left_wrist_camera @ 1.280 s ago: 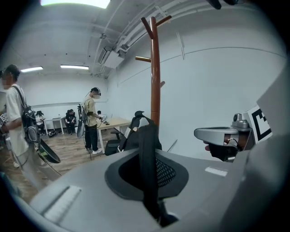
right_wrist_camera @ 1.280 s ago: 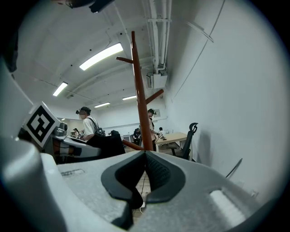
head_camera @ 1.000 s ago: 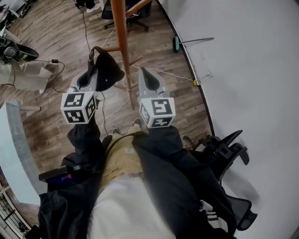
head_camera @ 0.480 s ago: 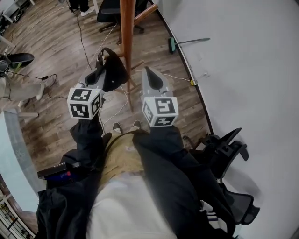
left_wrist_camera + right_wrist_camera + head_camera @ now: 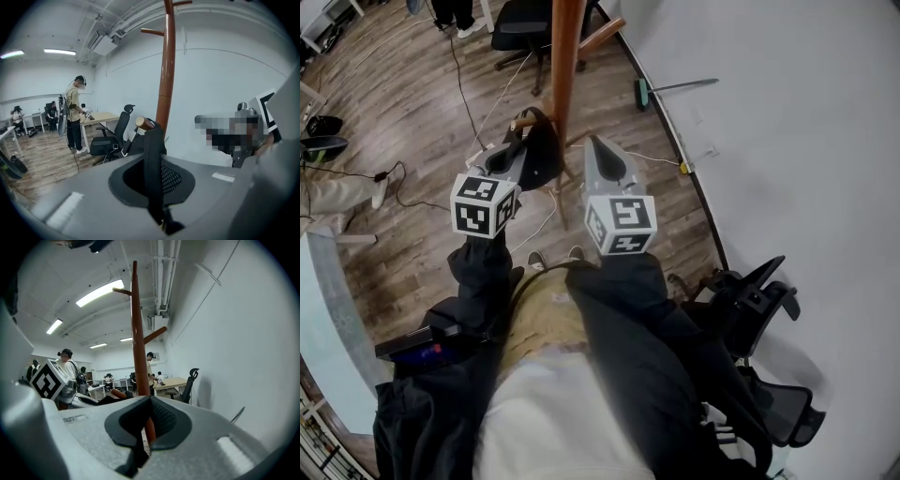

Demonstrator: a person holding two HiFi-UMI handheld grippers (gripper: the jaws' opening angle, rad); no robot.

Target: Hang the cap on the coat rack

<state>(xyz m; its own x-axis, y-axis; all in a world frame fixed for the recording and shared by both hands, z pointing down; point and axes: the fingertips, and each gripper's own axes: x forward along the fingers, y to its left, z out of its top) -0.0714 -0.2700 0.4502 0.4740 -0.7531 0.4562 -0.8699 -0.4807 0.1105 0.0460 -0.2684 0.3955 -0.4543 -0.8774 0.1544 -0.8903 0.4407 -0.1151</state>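
A black cap (image 5: 542, 156) hangs from my left gripper (image 5: 521, 148), close to the left of the brown coat rack pole (image 5: 566, 56). In the left gripper view the jaws are shut on the cap's black strap (image 5: 153, 173). The strap runs up to the rounded end of a low wooden peg (image 5: 143, 123) and lies against it, with the pole (image 5: 165, 70) just behind. A higher peg (image 5: 151, 32) sticks out to the left. My right gripper (image 5: 592, 142) is shut and holds nothing, just right of the pole (image 5: 137, 333).
The white wall (image 5: 787, 131) runs along the right, with a long-handled tool (image 5: 675, 86) on the floor at its foot. Cables (image 5: 478, 94) trail over the wood floor. Office chairs stand behind the rack (image 5: 520, 23) and at lower right (image 5: 755, 300). A person (image 5: 74, 115) stands by a desk.
The left gripper has carried the cap up and to the right, closer to the pole and its low peg. The right gripper has hardly moved.
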